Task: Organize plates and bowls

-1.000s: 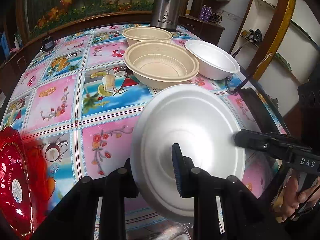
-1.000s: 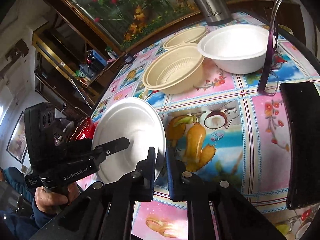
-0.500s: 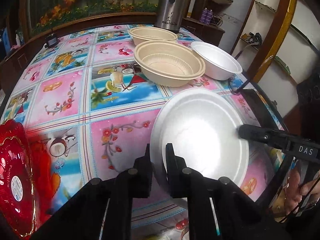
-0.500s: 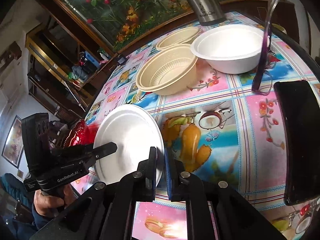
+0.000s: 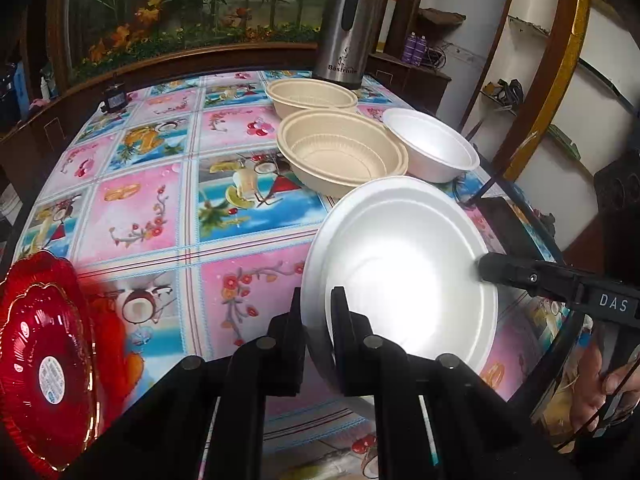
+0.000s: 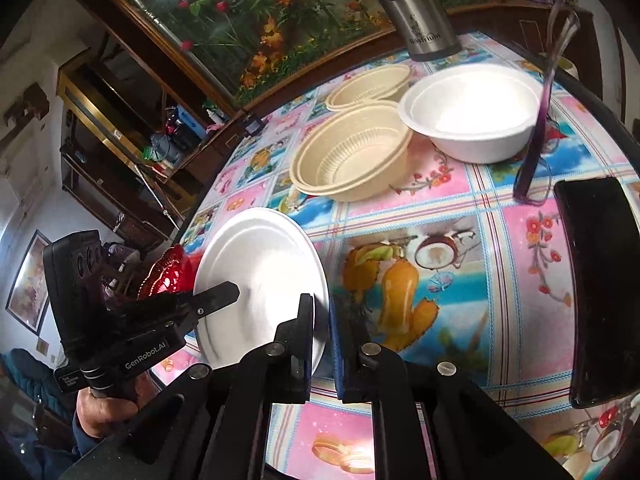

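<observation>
A white foam plate is held tilted above the table. My left gripper is shut on its near rim. My right gripper is shut on the opposite rim of the same plate. A stack of beige bowls sits behind it, with another beige bowl further back and a white foam bowl to their right. A red plate lies at the table's left edge.
A steel thermos stands at the back of the table. A black phone and a purple stand lie at the right edge. The floral tablecloth stretches left of the bowls.
My left gripper has closed onto the white plate's rim. The plate has tipped from its underside facing me to its hollow side showing. The view has shifted slightly right.
</observation>
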Demonstrator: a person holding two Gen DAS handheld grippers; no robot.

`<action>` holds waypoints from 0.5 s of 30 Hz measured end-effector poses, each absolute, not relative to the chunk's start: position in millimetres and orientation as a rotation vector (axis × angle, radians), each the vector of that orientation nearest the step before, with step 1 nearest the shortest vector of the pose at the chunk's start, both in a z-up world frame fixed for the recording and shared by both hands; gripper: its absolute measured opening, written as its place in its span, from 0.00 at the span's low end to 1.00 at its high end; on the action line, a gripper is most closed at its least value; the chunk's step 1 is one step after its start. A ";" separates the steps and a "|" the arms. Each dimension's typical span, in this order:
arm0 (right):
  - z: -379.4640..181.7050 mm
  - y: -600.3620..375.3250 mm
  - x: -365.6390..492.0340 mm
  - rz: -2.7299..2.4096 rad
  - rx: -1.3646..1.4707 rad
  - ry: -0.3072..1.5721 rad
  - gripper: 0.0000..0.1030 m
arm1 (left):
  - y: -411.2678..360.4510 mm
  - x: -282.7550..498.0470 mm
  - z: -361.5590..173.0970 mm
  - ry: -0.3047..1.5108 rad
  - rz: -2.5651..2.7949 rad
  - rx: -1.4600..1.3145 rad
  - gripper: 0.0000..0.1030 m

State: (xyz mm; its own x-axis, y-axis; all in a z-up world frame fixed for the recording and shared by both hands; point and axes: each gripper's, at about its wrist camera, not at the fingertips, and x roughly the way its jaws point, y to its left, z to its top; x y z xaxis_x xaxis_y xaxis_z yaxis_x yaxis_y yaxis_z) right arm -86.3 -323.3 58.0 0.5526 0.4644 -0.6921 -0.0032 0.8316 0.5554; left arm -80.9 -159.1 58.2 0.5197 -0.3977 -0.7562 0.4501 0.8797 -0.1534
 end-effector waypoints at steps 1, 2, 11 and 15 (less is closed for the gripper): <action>60.1 -321.2 -85.9 0.295 0.533 0.954 0.09 | -156.5 -81.4 60.2 0.884 -0.506 0.061 0.11; 61.8 -319.1 -85.2 0.297 0.530 0.952 0.09 | -155.1 -81.5 61.8 0.880 -0.503 0.059 0.11; 76.2 -288.9 -71.2 0.359 0.500 0.957 0.09 | -115.2 -81.5 79.1 0.832 -0.444 0.009 0.11; 86.8 -262.2 -57.3 0.411 0.463 0.960 0.09 | -80.7 -82.2 90.6 0.797 -0.390 -0.030 0.11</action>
State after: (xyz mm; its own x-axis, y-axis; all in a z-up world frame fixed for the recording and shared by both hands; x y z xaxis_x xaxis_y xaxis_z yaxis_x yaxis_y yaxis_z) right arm -57.3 -262.2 86.8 0.5114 0.5267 -0.6791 -0.1284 0.8282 0.5456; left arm -82.2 -80.7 90.6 0.6314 -0.3520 -0.6910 0.3298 0.9283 -0.1716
